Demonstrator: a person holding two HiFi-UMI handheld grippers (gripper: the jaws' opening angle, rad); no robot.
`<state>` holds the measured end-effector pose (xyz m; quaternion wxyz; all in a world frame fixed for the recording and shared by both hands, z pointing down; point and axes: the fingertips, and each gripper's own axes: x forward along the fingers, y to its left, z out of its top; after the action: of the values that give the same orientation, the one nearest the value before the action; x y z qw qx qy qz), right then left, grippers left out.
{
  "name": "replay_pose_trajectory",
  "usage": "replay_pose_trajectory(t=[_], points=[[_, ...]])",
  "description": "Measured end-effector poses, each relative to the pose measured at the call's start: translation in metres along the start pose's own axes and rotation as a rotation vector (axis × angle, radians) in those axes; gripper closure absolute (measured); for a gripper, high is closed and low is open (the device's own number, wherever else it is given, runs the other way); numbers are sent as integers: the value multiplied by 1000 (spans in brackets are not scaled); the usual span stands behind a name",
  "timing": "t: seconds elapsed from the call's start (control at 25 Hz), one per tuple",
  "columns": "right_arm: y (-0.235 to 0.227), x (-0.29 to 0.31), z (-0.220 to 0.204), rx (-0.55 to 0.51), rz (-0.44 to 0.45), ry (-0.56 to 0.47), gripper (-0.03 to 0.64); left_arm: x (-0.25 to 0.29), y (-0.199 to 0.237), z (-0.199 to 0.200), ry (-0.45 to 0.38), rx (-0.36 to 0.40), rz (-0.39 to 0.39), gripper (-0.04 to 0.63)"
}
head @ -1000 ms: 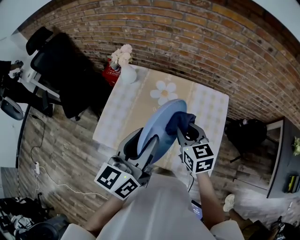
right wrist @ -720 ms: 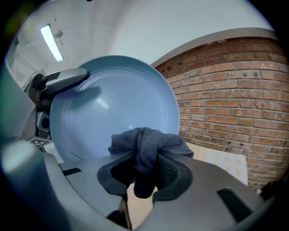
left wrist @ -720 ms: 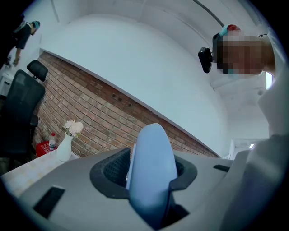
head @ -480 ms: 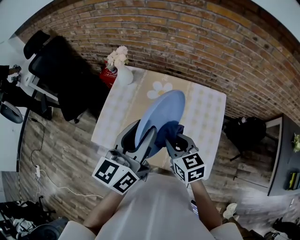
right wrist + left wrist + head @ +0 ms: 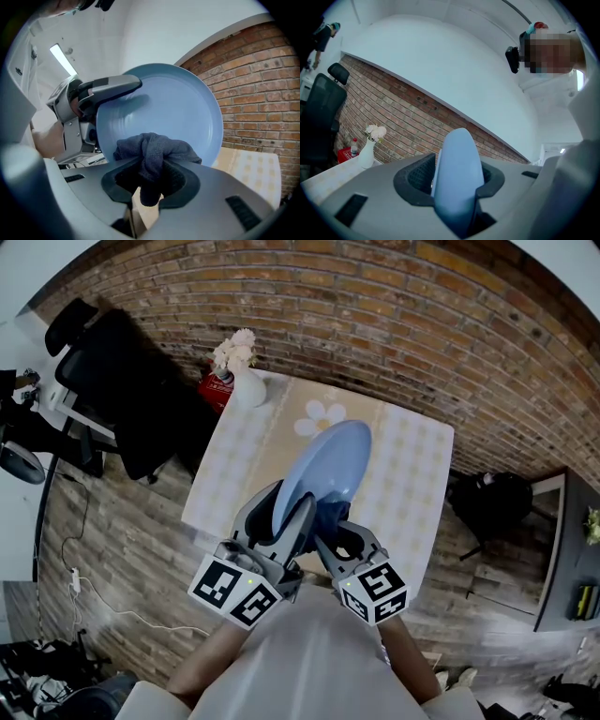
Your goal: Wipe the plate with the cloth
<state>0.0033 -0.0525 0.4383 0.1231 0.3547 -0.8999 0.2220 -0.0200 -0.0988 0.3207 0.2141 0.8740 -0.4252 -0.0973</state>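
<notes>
A light blue plate [image 5: 326,470] is held on edge above the table, tilted away from me. My left gripper [image 5: 286,514] is shut on the plate's near rim [image 5: 458,176]. In the right gripper view the plate [image 5: 176,110] faces the camera, with the left gripper's finger [image 5: 110,88] across its left rim. My right gripper [image 5: 330,532] is shut on a dark blue cloth [image 5: 152,157], bunched between its jaws and pressed against the plate's lower face. In the head view the cloth [image 5: 330,515] shows just below the plate.
A table [image 5: 412,474] with a checked and flower-print cover stands against a brick wall. A white vase with pale flowers [image 5: 246,381] stands at its far left corner, a red object [image 5: 217,390] beside it. A black office chair [image 5: 112,381] is at the left.
My right gripper with the cloth has slid down the plate's face toward me, from near its middle to its lower edge. The left gripper and plate have hardly moved.
</notes>
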Motion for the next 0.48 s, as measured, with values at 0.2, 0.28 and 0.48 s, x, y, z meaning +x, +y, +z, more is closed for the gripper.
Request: replay_pose_trajectory(t=[0.2,0.28,0.48], points=[[20,-2,15,-41,73,-62,503,-1,2,-6,12,-16,3,426],[25,-4,23,-65,88,-90,503,-1,2,-8,18,-16,0,426],[28,-5,44,-109,101,-153,503,-1,0,-10,30,-4,-13,426]])
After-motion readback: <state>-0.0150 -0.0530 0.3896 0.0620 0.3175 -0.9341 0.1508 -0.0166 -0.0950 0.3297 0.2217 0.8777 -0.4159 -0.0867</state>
